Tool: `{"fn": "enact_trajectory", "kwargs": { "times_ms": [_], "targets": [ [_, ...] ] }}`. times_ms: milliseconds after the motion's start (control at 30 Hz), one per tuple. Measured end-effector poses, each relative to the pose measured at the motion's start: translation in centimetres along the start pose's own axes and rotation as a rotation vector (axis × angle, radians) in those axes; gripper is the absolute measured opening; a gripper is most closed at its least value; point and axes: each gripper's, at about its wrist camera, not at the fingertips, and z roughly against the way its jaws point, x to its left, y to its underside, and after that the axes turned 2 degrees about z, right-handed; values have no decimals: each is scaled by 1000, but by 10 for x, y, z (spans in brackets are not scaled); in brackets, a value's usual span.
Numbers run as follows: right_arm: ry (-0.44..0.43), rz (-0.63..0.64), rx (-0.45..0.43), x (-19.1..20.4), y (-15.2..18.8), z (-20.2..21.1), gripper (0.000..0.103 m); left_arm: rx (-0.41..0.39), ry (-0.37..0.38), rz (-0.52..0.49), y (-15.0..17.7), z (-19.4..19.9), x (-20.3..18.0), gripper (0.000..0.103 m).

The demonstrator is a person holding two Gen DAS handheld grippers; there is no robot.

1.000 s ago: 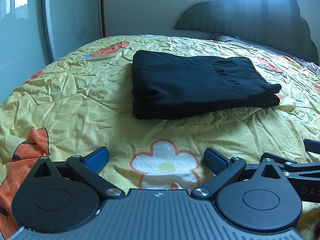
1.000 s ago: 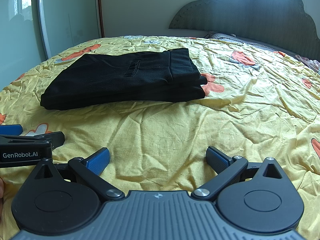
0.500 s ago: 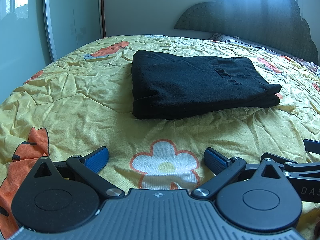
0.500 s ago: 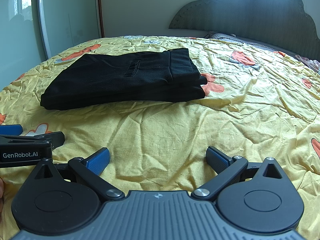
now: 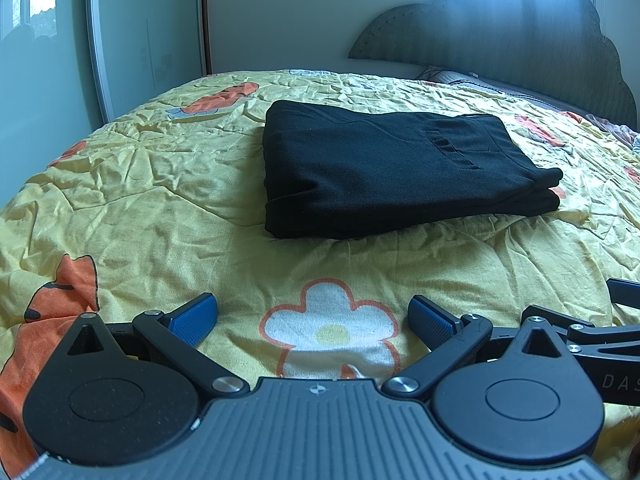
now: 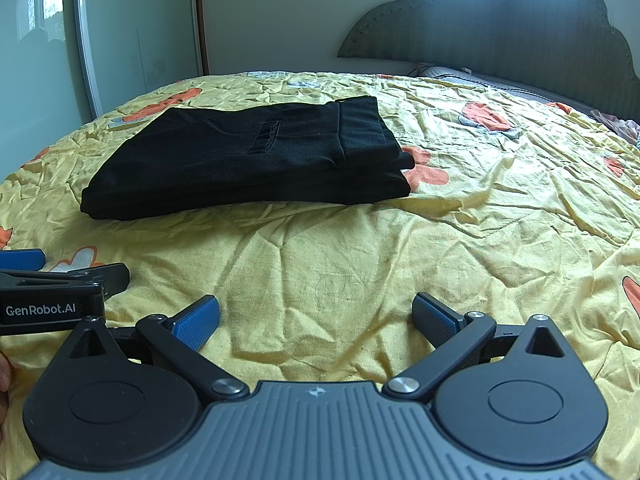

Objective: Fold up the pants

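Observation:
Black pants (image 5: 384, 168) lie folded in a neat flat stack on the yellow flowered bedspread (image 5: 160, 216); they also show in the right wrist view (image 6: 256, 160). My left gripper (image 5: 314, 316) is open and empty, low over the bedspread, well short of the pants. My right gripper (image 6: 316, 316) is open and empty, also short of the pants, to their right. The left gripper's side (image 6: 52, 288) shows at the left edge of the right wrist view. Part of the right gripper (image 5: 600, 328) shows at the right edge of the left wrist view.
A dark padded headboard (image 5: 520, 40) stands at the far right, with pillows (image 6: 460, 74) below it. A glass sliding door (image 5: 140, 40) is on the left wall. The bed's edge curves down at the left (image 5: 24, 192).

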Motion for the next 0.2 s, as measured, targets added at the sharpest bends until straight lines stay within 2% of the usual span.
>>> {"fn": "enact_trajectory", "kwargs": {
  "times_ms": [200],
  "targets": [
    [0, 0, 0, 0, 0, 0, 103, 0, 1, 1, 0, 0, 1, 103]
  ]
}}
